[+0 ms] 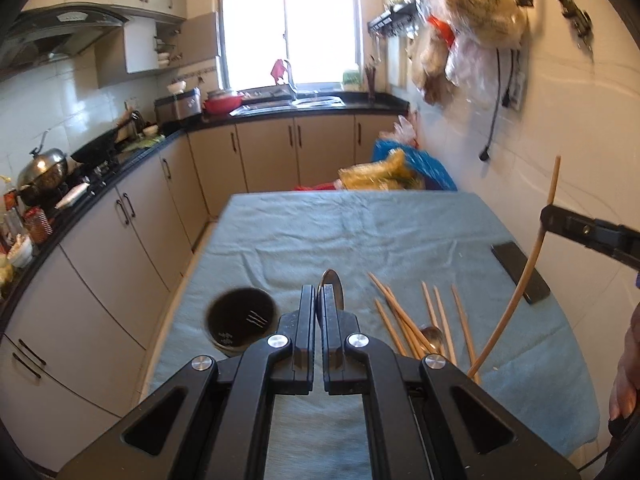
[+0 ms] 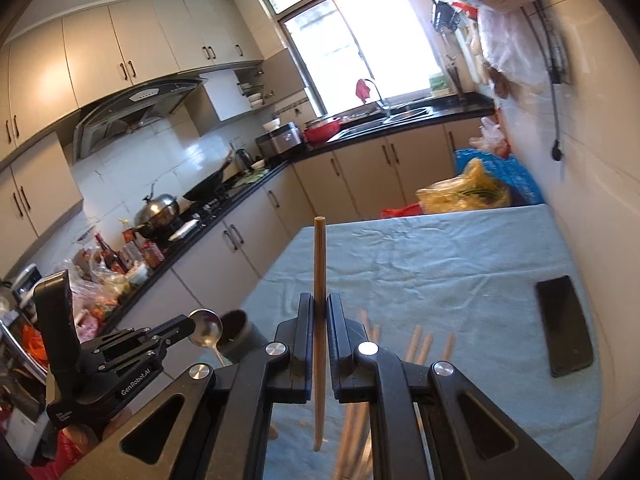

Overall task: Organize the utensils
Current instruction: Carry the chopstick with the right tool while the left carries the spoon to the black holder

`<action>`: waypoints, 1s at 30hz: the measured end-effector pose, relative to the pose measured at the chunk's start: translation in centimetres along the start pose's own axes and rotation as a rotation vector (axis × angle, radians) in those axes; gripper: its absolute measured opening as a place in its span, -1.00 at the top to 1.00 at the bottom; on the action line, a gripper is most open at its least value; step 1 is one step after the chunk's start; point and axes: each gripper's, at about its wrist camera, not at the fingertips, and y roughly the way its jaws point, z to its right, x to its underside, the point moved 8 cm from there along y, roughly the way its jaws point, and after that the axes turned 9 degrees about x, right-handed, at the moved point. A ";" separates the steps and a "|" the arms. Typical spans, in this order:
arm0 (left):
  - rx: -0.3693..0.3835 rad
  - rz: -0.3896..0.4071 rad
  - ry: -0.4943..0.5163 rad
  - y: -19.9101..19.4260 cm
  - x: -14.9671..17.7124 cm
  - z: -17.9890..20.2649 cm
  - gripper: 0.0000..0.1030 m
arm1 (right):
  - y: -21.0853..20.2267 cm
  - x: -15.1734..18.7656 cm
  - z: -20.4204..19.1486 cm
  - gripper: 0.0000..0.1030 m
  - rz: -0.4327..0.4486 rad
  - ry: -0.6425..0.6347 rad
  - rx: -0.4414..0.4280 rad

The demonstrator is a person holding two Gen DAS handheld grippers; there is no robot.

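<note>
Steel round-bowled spoon [image 1: 330, 286] | slim wooden chopstick [image 2: 319, 300] | rumpled blue cloth [image 1: 320, 232]

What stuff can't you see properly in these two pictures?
- Spoon handle, left wrist view: hidden behind the left gripper.
- Loose chopsticks, right wrist view: blurred and half covered by the right gripper.
- Inside the dark cup, left wrist view: too dark to tell what's in it.
- Person's hand, left wrist view: cut off by the edge.

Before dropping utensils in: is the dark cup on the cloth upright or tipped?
Upright. The dark cup stands on the blue cloth with its round mouth facing up; nothing shows inside.
</note>
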 end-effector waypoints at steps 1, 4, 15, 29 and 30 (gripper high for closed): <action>-0.005 0.008 -0.003 -0.3 -0.4 -0.5 0.96 | 0.2 -0.3 -0.4 0.86 0.001 -0.002 -0.008; -0.026 0.034 -0.021 -1.6 -1.8 -2.6 0.96 | 0.8 -1.9 -2.6 0.86 0.017 -0.022 -0.033; -0.148 0.106 -0.058 -3.5 -6.0 -9.8 0.96 | 4.1 -6.8 -10.0 0.86 0.068 -0.064 -0.117; -0.233 0.048 -0.108 1.4 -4.2 -15.7 0.96 | 12.4 -7.0 -15.2 0.86 0.038 -0.117 -0.110; -0.237 0.041 -0.107 1.9 -4.0 -15.8 0.96 | 13.1 -6.6 -15.2 0.86 0.025 -0.119 -0.107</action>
